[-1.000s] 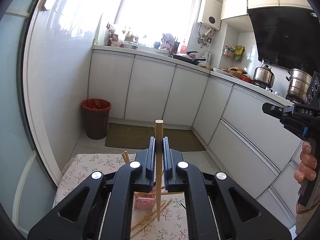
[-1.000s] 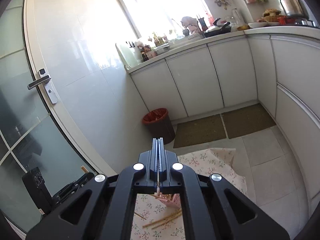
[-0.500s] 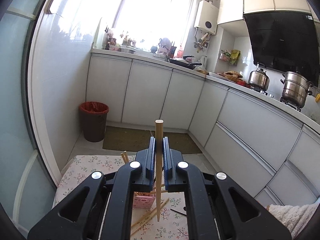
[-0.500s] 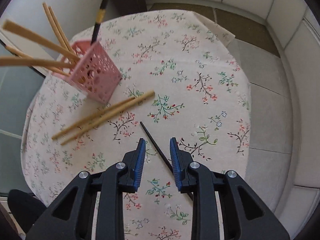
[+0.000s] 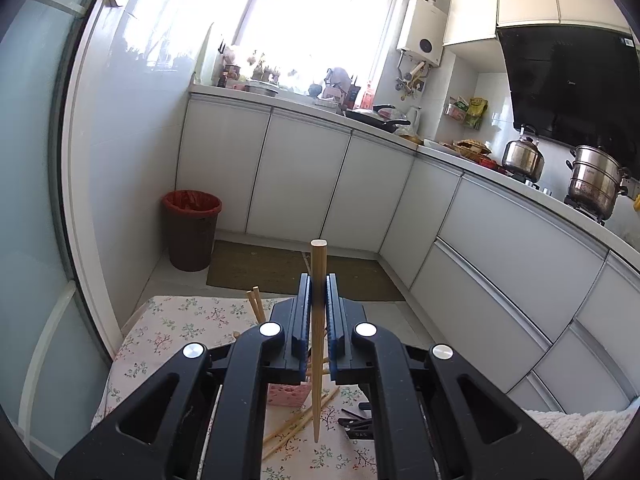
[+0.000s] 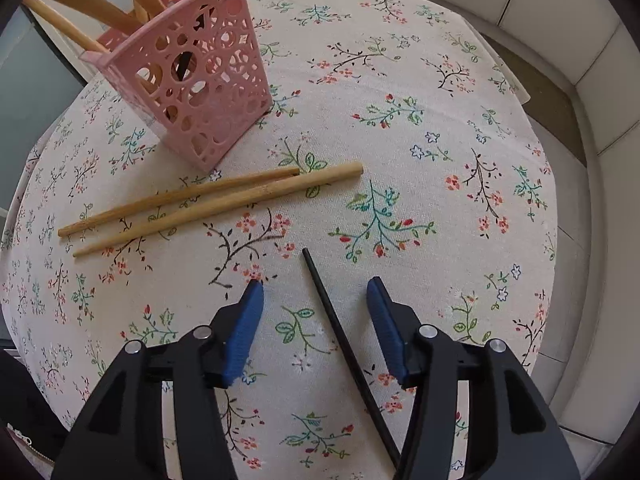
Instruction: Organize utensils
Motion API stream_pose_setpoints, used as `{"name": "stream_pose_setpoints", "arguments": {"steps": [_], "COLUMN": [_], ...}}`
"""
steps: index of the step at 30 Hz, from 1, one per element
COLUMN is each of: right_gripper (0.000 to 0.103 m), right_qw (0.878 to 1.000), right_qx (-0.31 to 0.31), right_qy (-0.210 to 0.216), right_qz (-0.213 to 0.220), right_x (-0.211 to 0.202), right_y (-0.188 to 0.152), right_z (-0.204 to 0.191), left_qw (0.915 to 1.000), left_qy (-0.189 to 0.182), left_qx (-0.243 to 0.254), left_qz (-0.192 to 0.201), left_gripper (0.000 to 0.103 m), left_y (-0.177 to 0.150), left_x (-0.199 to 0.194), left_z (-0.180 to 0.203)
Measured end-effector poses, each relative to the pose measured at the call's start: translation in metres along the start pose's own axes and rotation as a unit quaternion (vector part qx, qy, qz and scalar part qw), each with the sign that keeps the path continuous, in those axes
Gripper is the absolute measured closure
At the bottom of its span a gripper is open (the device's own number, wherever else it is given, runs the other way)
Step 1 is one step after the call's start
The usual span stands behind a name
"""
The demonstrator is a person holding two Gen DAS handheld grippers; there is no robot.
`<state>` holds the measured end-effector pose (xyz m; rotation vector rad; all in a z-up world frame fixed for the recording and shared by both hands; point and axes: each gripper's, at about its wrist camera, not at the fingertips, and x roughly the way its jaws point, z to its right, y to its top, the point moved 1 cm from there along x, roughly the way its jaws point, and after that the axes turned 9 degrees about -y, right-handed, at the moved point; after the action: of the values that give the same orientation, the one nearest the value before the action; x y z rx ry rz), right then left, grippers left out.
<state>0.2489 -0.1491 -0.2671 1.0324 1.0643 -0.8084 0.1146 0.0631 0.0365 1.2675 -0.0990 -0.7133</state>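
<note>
On the floral tablecloth, the right gripper, jaws just widened, straddles a black chopstick untouched, near two wooden chopsticks and the pink holder; the left gripper clamps a wooden chopstick.

Right gripper over the floral-clothed table, jaws just opening, black chopstick lying between them untouched. Two wooden chopsticks lie beside the pink basket, which holds more sticks
</note>
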Motion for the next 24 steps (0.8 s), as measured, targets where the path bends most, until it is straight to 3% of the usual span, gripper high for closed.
{"name": "stream_pose_setpoints", "arguments": {"steps": [1,3,5,10,14,24], "right_gripper": [0.055,0.090,0.098,0.099,0.099,0.099], "right_qw": [1.000,1.000,1.000,0.998,0.993,0.971], "right_qx": [-0.003,0.003,0.008,0.022,0.071,0.125], "right_qy": [-0.009,-0.012,-0.007,-0.062,-0.055,-0.064], "right_qz": [0.001,-0.006,-0.014,0.018,0.076,0.193], "right_x": [0.000,-0.001,-0.001,-0.024,-0.079,-0.200], "right_y": [0.002,0.004,0.000,-0.027,-0.052,-0.104], "right_z": [-0.001,0.002,0.005,0.003,0.008,0.009], "left_qw": [1.0000,1.0000,1.0000,1.0000,1.0000,0.9999], "left_qy": [0.000,0.000,-0.001,-0.005,-0.009,-0.016], "left_qx": [-0.001,-0.003,-0.003,-0.005,0.002,0.003], "left_qz": [0.000,0.000,-0.001,-0.001,0.002,-0.005], "left_gripper": [0.097,0.097,0.097,0.097,0.097,0.097], "left_y": [0.000,-0.001,-0.002,-0.001,0.001,-0.006], "left_x": [0.000,0.000,-0.001,-0.007,-0.013,-0.027], "left_z": [0.000,0.000,0.000,0.002,0.010,0.026]}}
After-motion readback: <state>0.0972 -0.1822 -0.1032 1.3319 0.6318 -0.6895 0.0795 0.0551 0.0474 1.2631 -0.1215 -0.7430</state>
